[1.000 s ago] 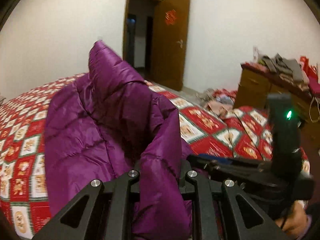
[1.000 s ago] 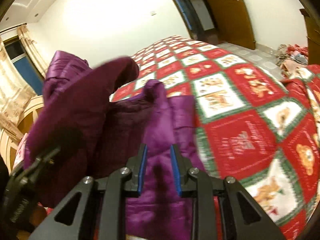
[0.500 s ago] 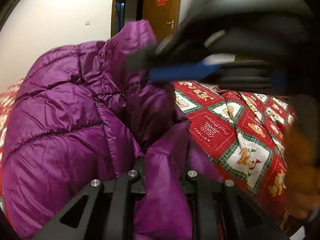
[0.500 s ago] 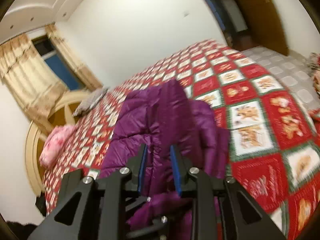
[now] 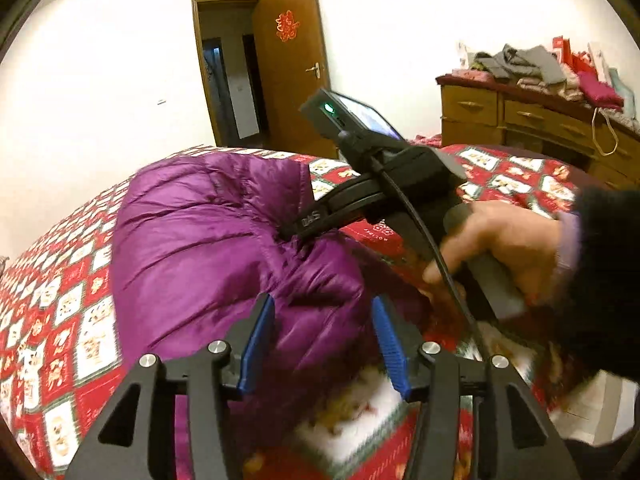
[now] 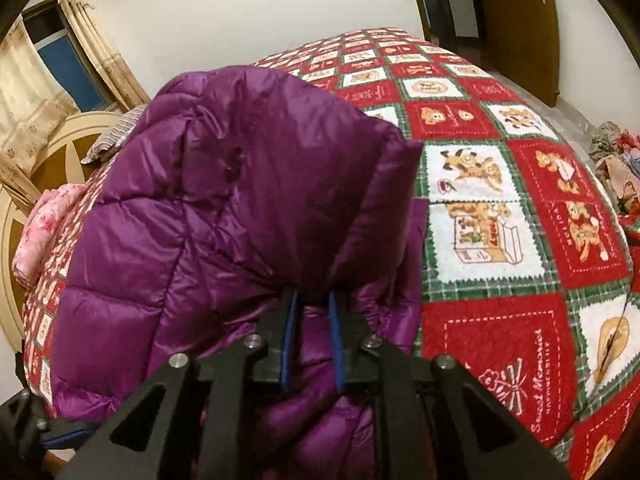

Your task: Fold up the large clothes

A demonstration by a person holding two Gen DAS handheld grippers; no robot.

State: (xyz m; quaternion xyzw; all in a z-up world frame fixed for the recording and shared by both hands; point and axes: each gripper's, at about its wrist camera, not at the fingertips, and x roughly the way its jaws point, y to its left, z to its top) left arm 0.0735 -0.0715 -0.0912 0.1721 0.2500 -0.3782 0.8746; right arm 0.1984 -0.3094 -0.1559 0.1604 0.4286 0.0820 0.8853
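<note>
A purple quilted down jacket point(image 5: 192, 240) lies bunched on a bed with a red, white and green patchwork cover point(image 5: 60, 300). In the left wrist view my left gripper point(image 5: 324, 332) is open, its blue pads apart, with a fold of the jacket lying loose between them. My right gripper point(image 5: 304, 232) reaches in from the right, held by a hand, and pinches the jacket. In the right wrist view my right gripper point(image 6: 312, 320) is shut on a fold of the jacket point(image 6: 240, 184), which rises in front of it.
An open brown door point(image 5: 292, 68) is at the back. A wooden dresser point(image 5: 520, 116) piled with clothes stands at the right. A headboard point(image 6: 52, 160), a pink pillow point(image 6: 40, 228) and a curtained window point(image 6: 52, 52) are at the left. Clothes lie on the floor point(image 6: 616, 160).
My left gripper has opened and let go of the jacket fold it held. My right gripper has kept its hold and swung the jacket over, so it now lies lower on the bed.
</note>
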